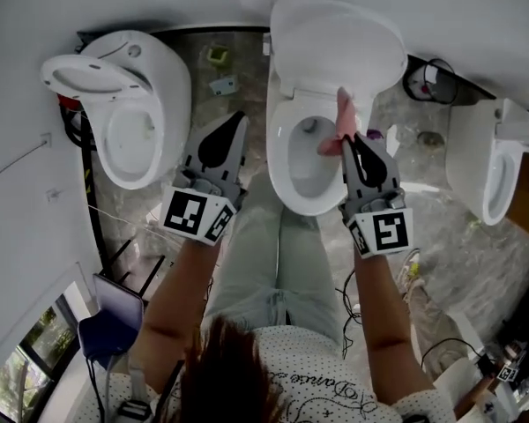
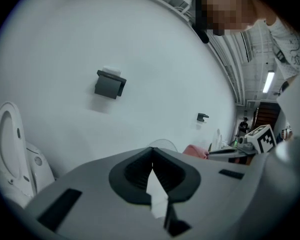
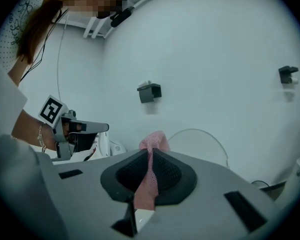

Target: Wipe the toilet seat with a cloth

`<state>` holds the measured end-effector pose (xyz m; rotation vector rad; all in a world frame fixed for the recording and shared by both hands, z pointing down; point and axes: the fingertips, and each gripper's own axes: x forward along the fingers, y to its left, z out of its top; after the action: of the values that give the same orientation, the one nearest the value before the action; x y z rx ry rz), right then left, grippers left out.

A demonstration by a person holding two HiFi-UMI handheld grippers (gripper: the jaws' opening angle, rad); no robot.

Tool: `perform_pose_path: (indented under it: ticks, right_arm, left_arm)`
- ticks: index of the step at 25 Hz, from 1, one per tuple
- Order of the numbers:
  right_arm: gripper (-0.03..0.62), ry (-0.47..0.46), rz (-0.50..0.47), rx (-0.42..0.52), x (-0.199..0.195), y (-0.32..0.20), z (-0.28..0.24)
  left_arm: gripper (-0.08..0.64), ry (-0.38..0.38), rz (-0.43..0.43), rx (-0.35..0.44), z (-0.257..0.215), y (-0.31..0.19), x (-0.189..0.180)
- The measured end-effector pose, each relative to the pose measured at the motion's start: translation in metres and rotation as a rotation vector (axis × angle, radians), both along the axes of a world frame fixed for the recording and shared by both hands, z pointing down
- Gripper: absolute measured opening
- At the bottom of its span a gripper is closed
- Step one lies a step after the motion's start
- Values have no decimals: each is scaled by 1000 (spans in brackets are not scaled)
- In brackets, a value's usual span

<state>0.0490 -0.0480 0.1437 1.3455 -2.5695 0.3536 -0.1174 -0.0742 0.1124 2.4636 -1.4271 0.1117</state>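
The left gripper [image 1: 236, 122] hangs at 9 o'clock of the toilet seat [image 1: 280, 161], just beside its rim, jaws pressed together with nothing between them. The right gripper [image 1: 351, 141] is clamped on the pink cloth [image 1: 343, 113], which stands up from the jaw tips over the seat's 3 o'clock rim. Beyond, at 12 o'clock, the lid [image 1: 335, 38] stands raised. A second toilet [image 1: 132, 113] sits farther off at 9 o'clock.

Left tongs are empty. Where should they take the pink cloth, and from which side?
Likely the free end of the pink cloth poking past the right tongs, approached from the left: that end stands clear as a narrow bunched strip, while the rest is pinched.
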Motion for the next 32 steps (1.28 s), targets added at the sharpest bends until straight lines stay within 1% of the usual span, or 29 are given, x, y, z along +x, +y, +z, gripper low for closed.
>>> perform_pose_path:
  ticks: [6,13,18,21,24,28,32]
  right_arm:
    - [43,17,-13,-88,-5,-23,91]
    - [44,25,-48,-176,-13,-42,198]
    - [46,43,-72,-235,-17,-43,262]
    - [48,59,-88,-252,-24,-48,297]
    - [48,70,-107,-267,-33,-53,327]
    - [49,122,-122,-296,-41,-57,364]
    - [51,173,-133,-332,-46,-65,397]
  left_arm:
    - [5,7,-2,-40,74,-22,-4]
    - [5,37,-47,-84,163,-44,-8]
    - [5,15,-59,-132,217,-42,-4]
    - [5,19,-66,-140,240,-42,-3]
    - [5,8,-64,-144,262,-43,-2]
    - [5,2,-66,-169,287,-41,-2]
    - [5,2,-68,-187,302,-44,1]
